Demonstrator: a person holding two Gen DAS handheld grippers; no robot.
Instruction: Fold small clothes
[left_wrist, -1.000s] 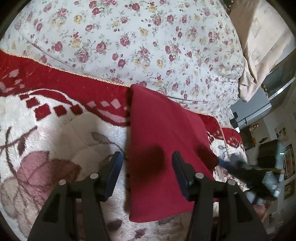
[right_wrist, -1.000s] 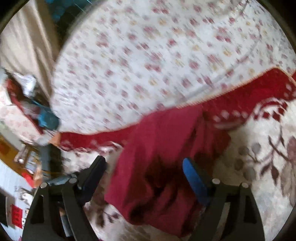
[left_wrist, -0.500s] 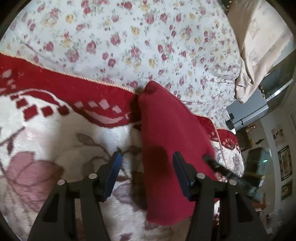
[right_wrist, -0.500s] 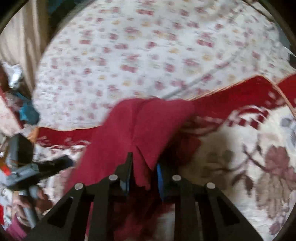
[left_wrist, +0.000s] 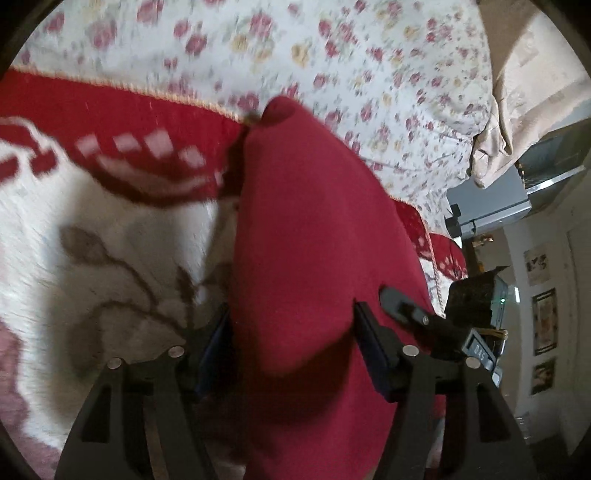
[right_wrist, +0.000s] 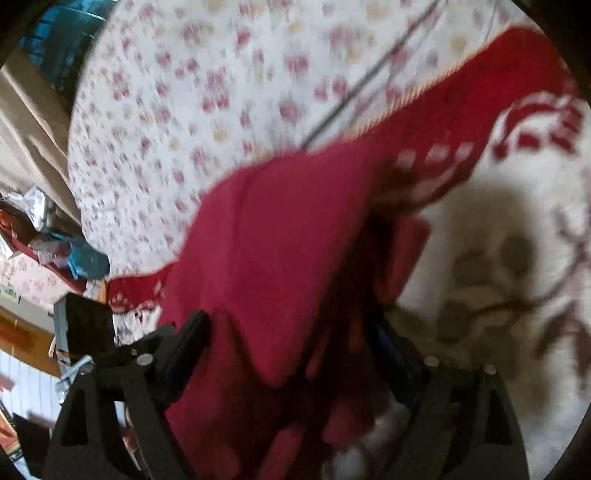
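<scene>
Since half a second ago your right gripper (right_wrist: 291, 339) has gone from pinching the red garment (left_wrist: 314, 240) to jaws spread wide, and the cloth now bulges between the equally spread jaws of your left gripper (left_wrist: 291, 332): neither is holding it, so the fold looks loose. It lies on the plush blanket (left_wrist: 92, 229), whose far gold-trimmed edge meets the floral bedspread (left_wrist: 332, 55), with room to the left.
</scene>
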